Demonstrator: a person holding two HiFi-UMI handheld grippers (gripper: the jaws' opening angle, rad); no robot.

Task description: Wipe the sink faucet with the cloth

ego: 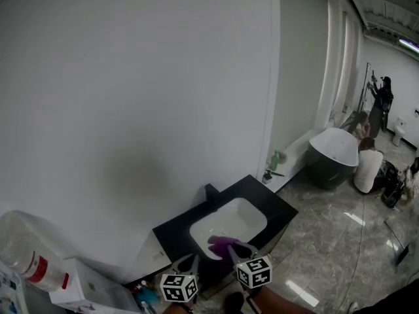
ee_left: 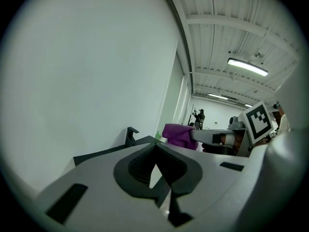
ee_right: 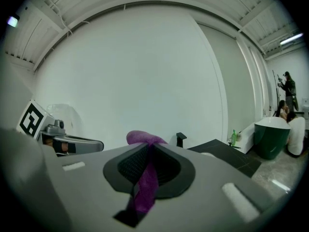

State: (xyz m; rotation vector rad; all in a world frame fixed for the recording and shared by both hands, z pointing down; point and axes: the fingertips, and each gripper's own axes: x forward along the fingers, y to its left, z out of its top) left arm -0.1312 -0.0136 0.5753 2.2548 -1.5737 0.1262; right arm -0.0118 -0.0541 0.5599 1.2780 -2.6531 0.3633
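The cloth [ee_right: 143, 180], purple, is pinched in your right claw [ee_right: 147, 146]. The jaws are closed tight on a thin fold of it that runs down between the pads, and the rest is bunched up past the tips. Your left claw [ee_left: 155, 151] has its jaws drawn together at the tips with nothing between them, and it sits just to the left of the right one.

From the head view, the bunch of cloth hangs over the near edge of the white sink [ego: 245, 209], apart from the black faucet [ego: 211, 193], which stands at the far edge against the wall [ego: 131, 77]. The sink is set in a black surface [ego: 171, 231].

Each marker cube [ego: 254, 271] shows only black-and-white squares, no words. At near left lies a clear bottle [ego: 26, 250] with a red band; its print is too small to read. Farther right, a green bottle [ego: 275, 159] stands by the wall, and beyond it is a dark bathtub [ego: 334, 156].
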